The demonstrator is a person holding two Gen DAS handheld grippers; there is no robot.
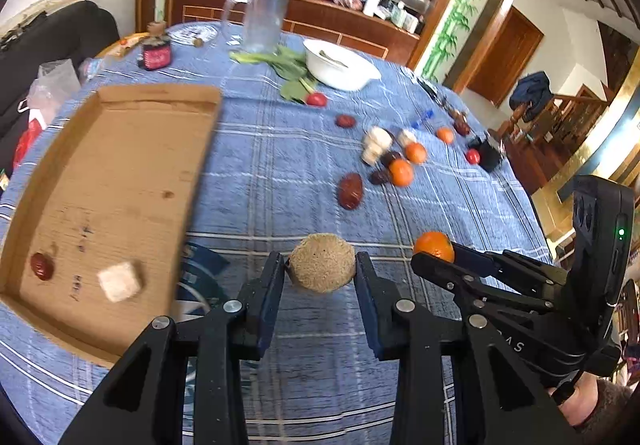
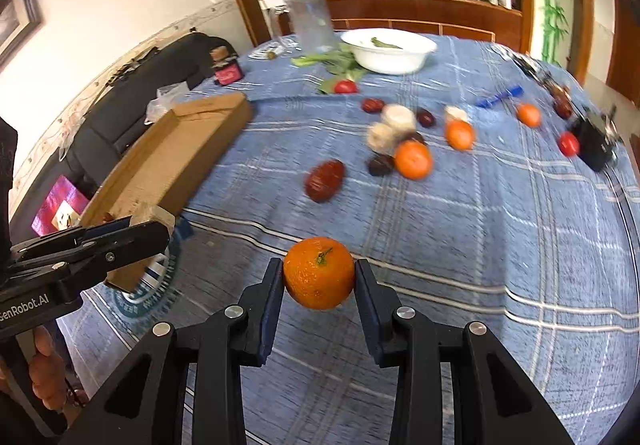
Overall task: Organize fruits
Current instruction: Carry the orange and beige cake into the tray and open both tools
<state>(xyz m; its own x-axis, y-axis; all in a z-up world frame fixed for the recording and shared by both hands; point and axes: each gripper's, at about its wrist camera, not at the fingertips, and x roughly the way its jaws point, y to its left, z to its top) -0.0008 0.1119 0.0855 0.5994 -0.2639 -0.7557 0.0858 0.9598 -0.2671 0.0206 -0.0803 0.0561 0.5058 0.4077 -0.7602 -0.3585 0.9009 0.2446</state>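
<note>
The left tongs (image 1: 322, 265) squeeze a rough tan ball (image 1: 322, 263) above the table (image 1: 280, 165), beside the cardboard tray (image 1: 120, 181); the right tongs (image 2: 318, 275) squeeze an orange (image 2: 319, 273)

5 oranges (image 2: 319, 273), approx 7 red dates (image 2: 325, 181), 1 cardboard tray (image 1: 120, 181)
</note>
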